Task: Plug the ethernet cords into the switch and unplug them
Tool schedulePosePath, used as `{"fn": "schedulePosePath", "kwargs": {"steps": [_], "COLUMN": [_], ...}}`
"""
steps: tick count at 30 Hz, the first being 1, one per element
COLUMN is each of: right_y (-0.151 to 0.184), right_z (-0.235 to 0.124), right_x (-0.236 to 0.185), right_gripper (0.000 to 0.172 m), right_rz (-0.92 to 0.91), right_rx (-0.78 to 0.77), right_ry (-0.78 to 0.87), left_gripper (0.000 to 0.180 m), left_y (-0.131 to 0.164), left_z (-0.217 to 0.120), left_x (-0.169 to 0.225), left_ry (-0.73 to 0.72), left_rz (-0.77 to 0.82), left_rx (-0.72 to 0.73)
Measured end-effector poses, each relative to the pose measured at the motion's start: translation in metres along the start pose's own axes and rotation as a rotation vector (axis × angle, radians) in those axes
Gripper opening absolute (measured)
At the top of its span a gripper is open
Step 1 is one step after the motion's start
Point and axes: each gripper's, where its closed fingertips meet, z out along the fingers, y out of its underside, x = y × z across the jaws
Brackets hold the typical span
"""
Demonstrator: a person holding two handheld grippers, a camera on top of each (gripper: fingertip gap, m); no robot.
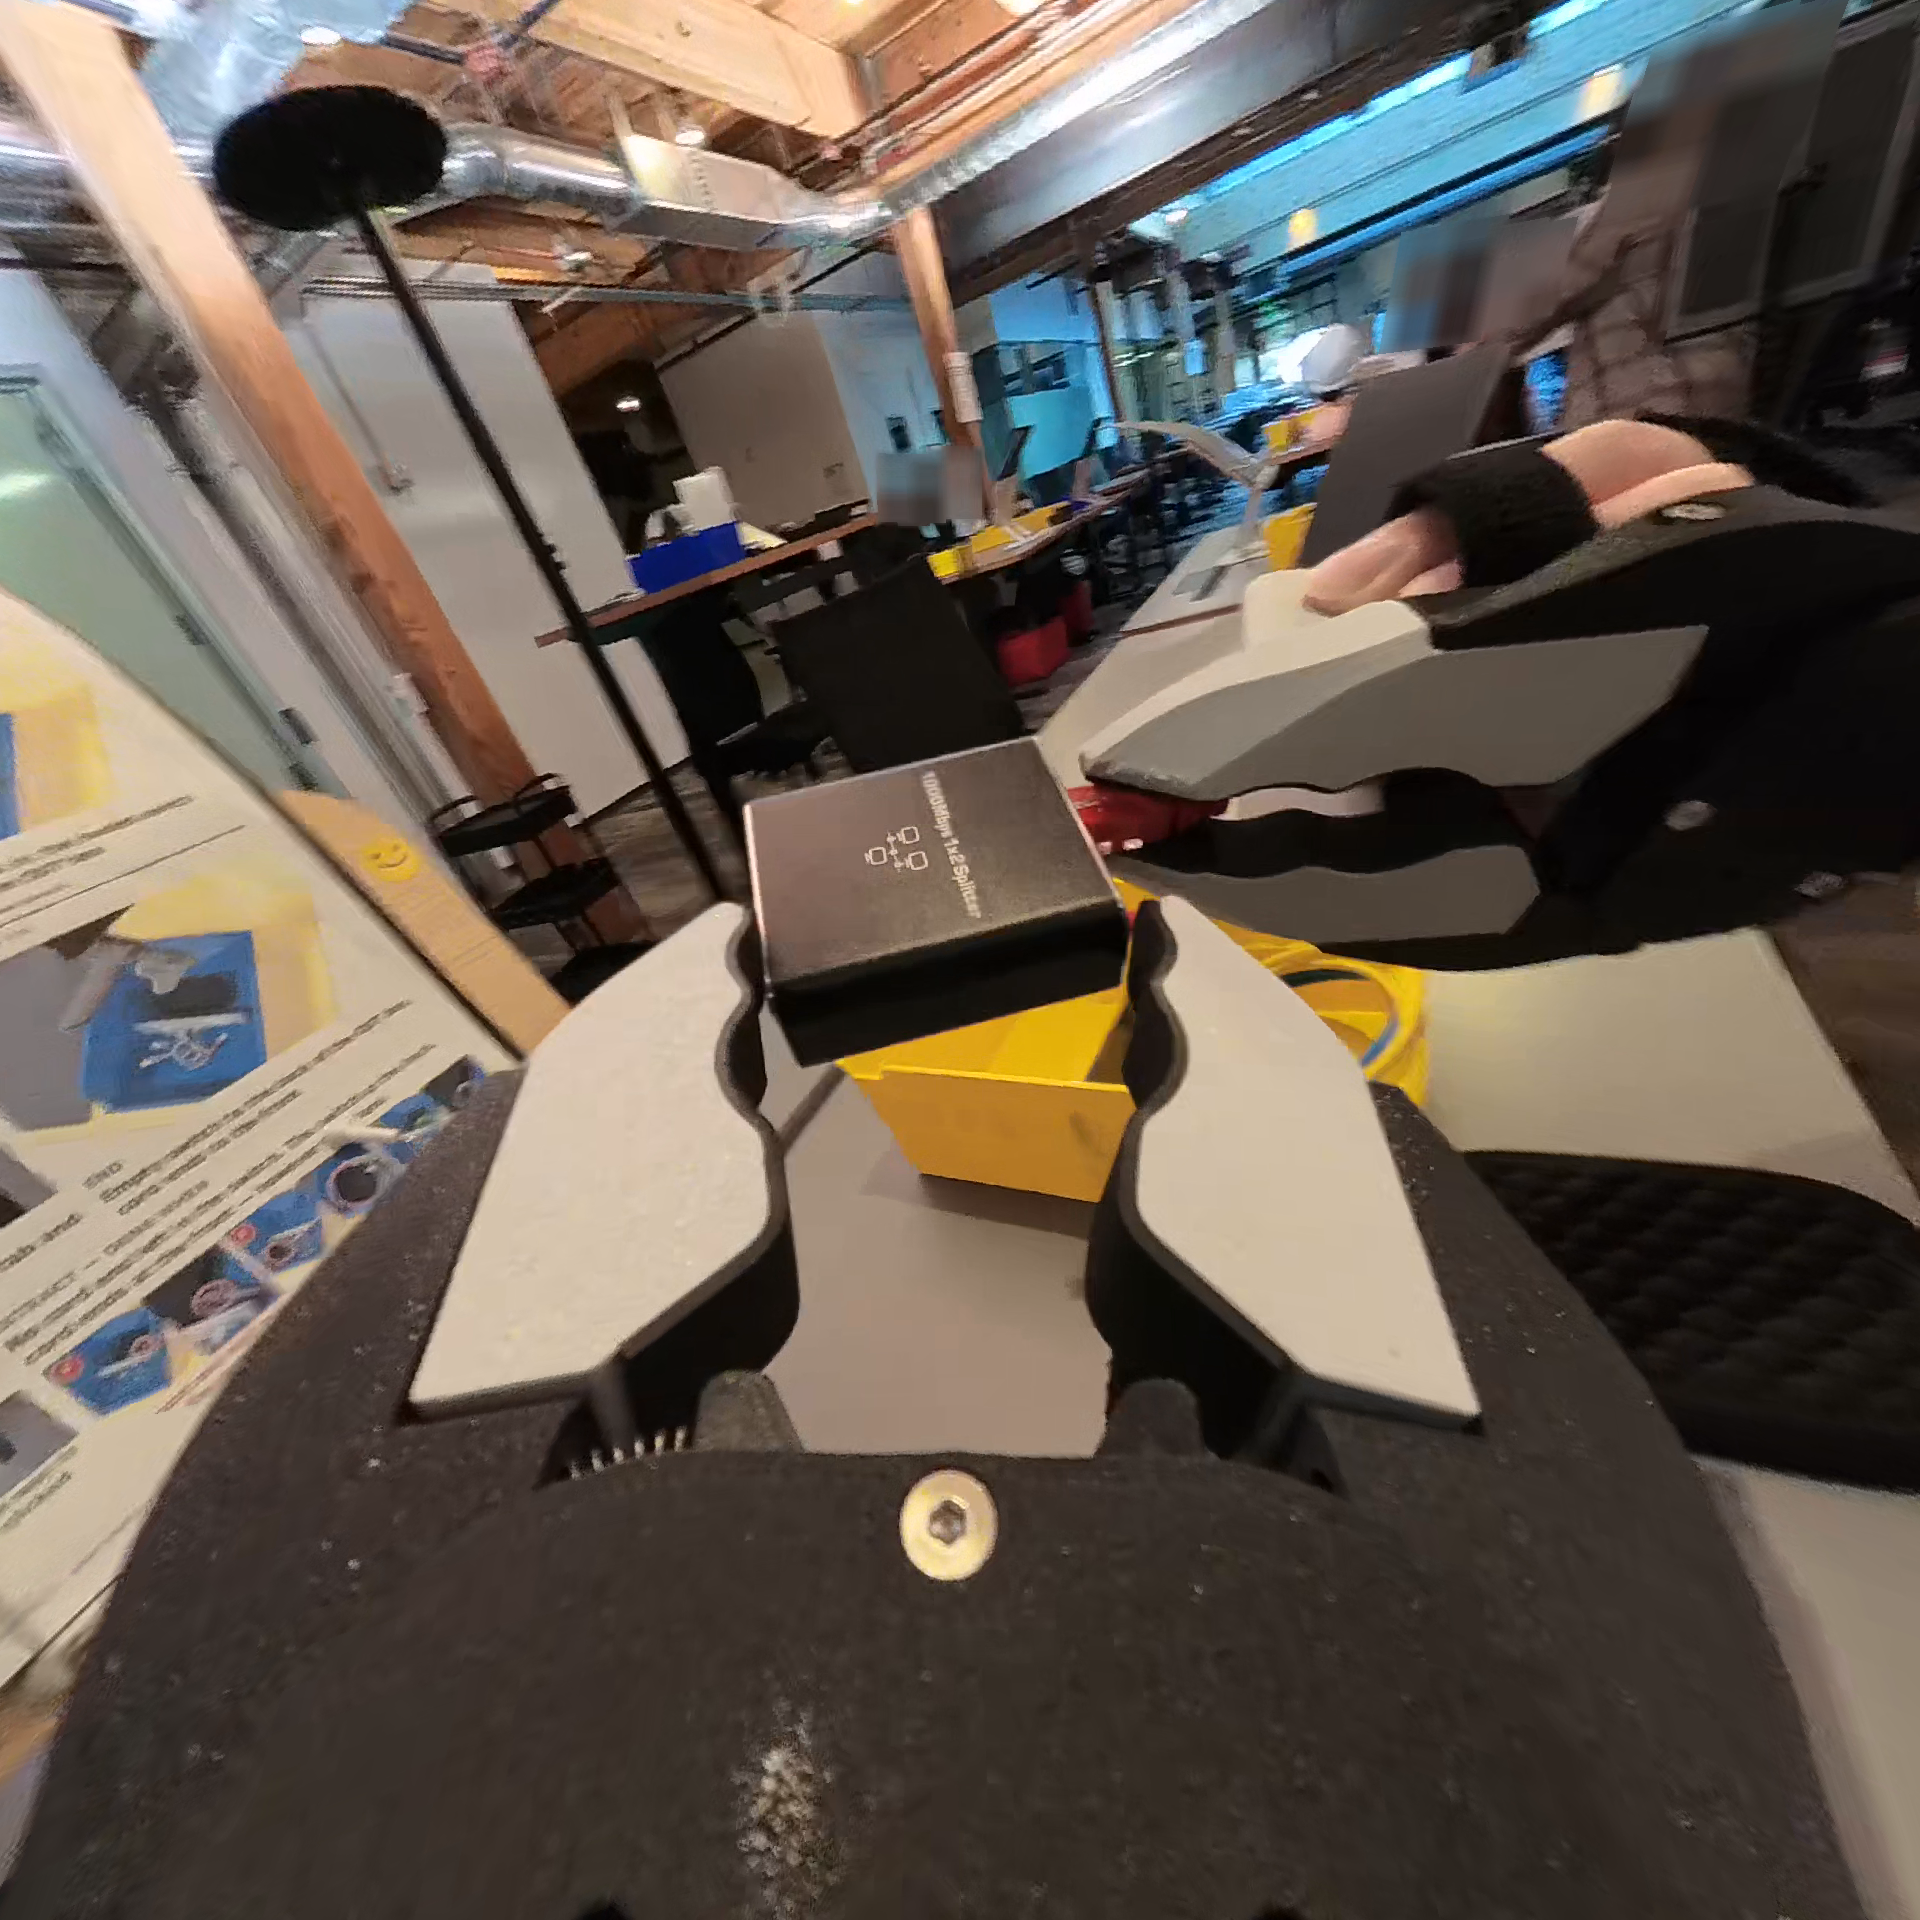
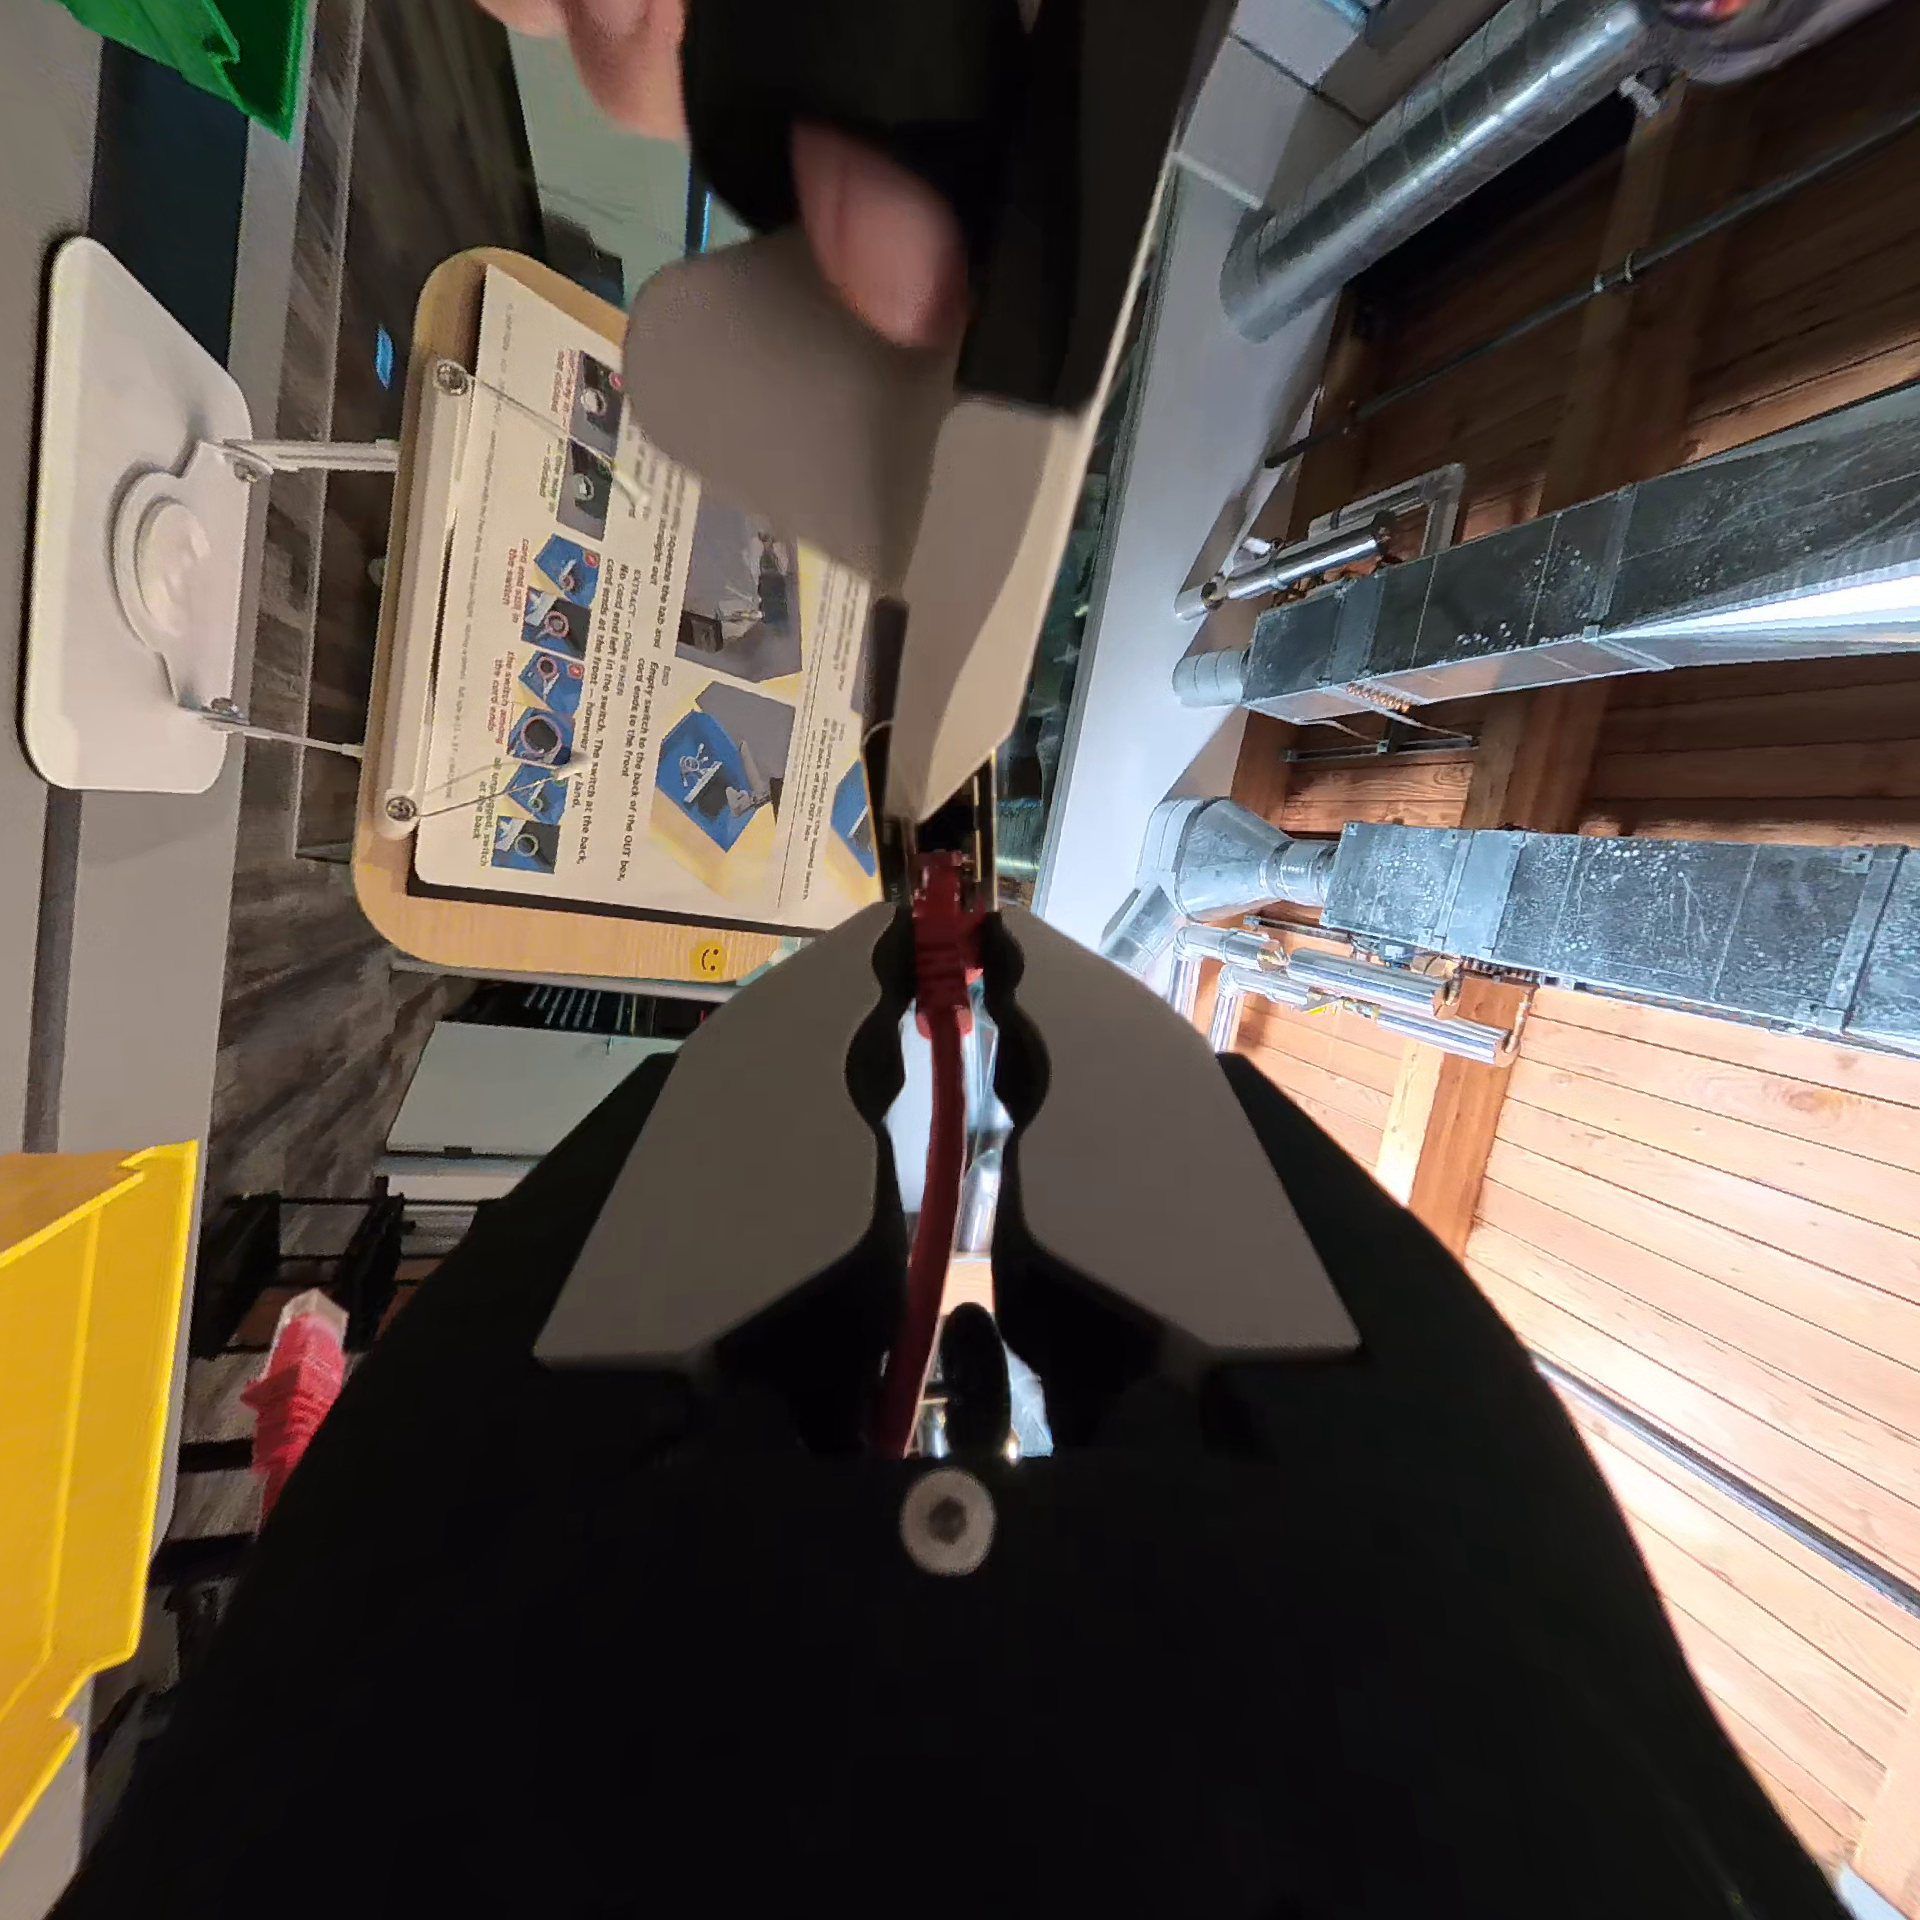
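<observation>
The black switch box (image 1: 914, 862) hangs tilted above a yellow bin (image 1: 997, 1122). My left gripper (image 1: 940, 935) has its fingers set wide, with both pads against the near corners of the switch. My right gripper (image 1: 1122, 816) comes in from the right, shut on a red ethernet plug (image 1: 1143, 816) whose tip sits at the switch's far right side. In the right wrist view the right gripper (image 2: 943, 920) pinches the red plug (image 2: 943, 935), its red cord (image 2: 940, 1091) runs back between the fingers, and the plug's tip enters the switch (image 2: 951, 831), seen edge-on. The left gripper's grey finger (image 2: 935, 623) partly covers the switch.
A coiled yellow cord (image 1: 1351, 997) lies behind the bin on the grey table (image 1: 1610, 1060). A black mat (image 1: 1714, 1299) lies at the right. An instruction sheet on a board (image 1: 156, 1039) stands at the left. A second yellow bin (image 2: 83, 1403) and a white stand base (image 2: 135, 520) show in the right wrist view. The grippers are tip to tip, or close to it.
</observation>
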Motion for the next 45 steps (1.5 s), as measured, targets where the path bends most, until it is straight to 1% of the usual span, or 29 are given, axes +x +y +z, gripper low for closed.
{"fn": "schedulePosePath", "kwargs": {"steps": [2, 5, 6, 7, 9, 12, 14, 15, 18, 19, 20, 22, 23, 24, 26, 29, 31, 33, 36, 41, 43, 45], "right_y": [0.000, -0.012, -0.017, -0.021, -0.028, -0.041, -0.045, -0.048, -0.054, -0.055, -0.056, -0.056, -0.055, -0.054, -0.054, -0.057, -0.059, -0.060, -0.057, -0.041, -0.040, -0.040], "right_z": [-0.003, -0.013, -0.018, -0.022, -0.029, -0.038, -0.041, -0.042, -0.045, -0.046, -0.047, -0.047, -0.048, -0.047, -0.048, -0.050, -0.052, -0.055, -0.054, -0.042, -0.040, -0.040], "right_x": [0.001, 0.002, 0.004, 0.009, 0.017, 0.022, 0.023, 0.023, 0.023, 0.023, 0.023, 0.024, 0.025, 0.025, 0.023, 0.025, 0.027, 0.028, 0.029, 0.038, 0.044, 0.049], "right_gripper": [0.013, 0.013, 0.013, 0.013, 0.013, 0.013, 0.013, 0.013, 0.013, 0.013, 0.013, 0.013, 0.013, 0.013, 0.013, 0.013, 0.013, 0.013, 0.013, 0.014, 0.014, 0.014], "right_rz": [0.018, 0.091, 0.110, 0.127, 0.157, 0.183, 0.199, 0.215, 0.261, 0.274, 0.292, 0.289, 0.275, 0.256, 0.234, 0.236, 0.256, 0.262, 0.302, 0.445, 0.497, 0.495], "right_rx": [0.033, 0.158, 0.200, 0.226, 0.269, 0.351, 0.377, 0.393, 0.433, 0.436, 0.447, 0.448, 0.449, 0.443, 0.439, 0.462, 0.490, 0.514, 0.507, 0.397, 0.386, 0.390], "right_ry": [-0.012, -0.056, -0.061, -0.043, -0.024, -0.048, -0.058, -0.071, -0.098, -0.105, -0.114, -0.113, -0.106, -0.095, -0.094, -0.088, -0.088, -0.090, -0.094, -0.107, -0.117, -0.117], "left_gripper": [0.071, 0.077, 0.083, 0.089, 0.094, 0.094, 0.087, 0.082, 0.079, 0.074, 0.074, 0.074, 0.074, 0.079, 0.079, 0.078, 0.073, 0.073, 0.073, 0.073, 0.073, 0.073], "left_y": [-0.006, -0.009, -0.008, -0.008, -0.008, -0.020, -0.027, -0.026, -0.021, -0.022, -0.022, -0.023, -0.023, -0.023, -0.021, -0.025, -0.027, -0.027, -0.026, -0.040, -0.044, -0.050], "left_z": [-0.009, -0.024, -0.028, -0.030, -0.035, -0.047, -0.054, -0.054, -0.051, -0.051, -0.052, -0.053, -0.053, -0.051, -0.049, -0.056, -0.060, -0.061, -0.059, -0.049, -0.048, -0.050], "left_x": [0.007, 0.017, 0.019, 0.022, 0.030, 0.045, 0.053, 0.056, 0.063, 0.062, 0.062, 0.063, 0.064, 0.063, 0.061, 0.064, 0.069, 0.072, 0.073, 0.062, 0.060, 0.060], "left_ry": [0.119, 0.283, 0.318, 0.360, 0.467, 0.632, 0.705, 0.719, 0.701, 0.695, 0.704, 0.729, 0.727, 0.708, 0.695, 0.752, 0.798, 0.809, 0.794, 0.729, 0.721, 0.731], "left_rz": [-0.024, 0.002, 0.005, -0.010, -0.062, -0.144, -0.169, -0.154, -0.082, -0.078, -0.089, -0.120, -0.116, -0.109, -0.112, -0.142, -0.153, -0.141, -0.126, -0.277, -0.340, -0.402], "left_rx": [0.021, 0.062, 0.070, 0.081, 0.122, 0.235, 0.290, 0.292, 0.292, 0.297, 0.295, 0.288, 0.288, 0.286, 0.265, 0.291, 0.308, 0.300, 0.258, 0.204, 0.195, 0.198]}}
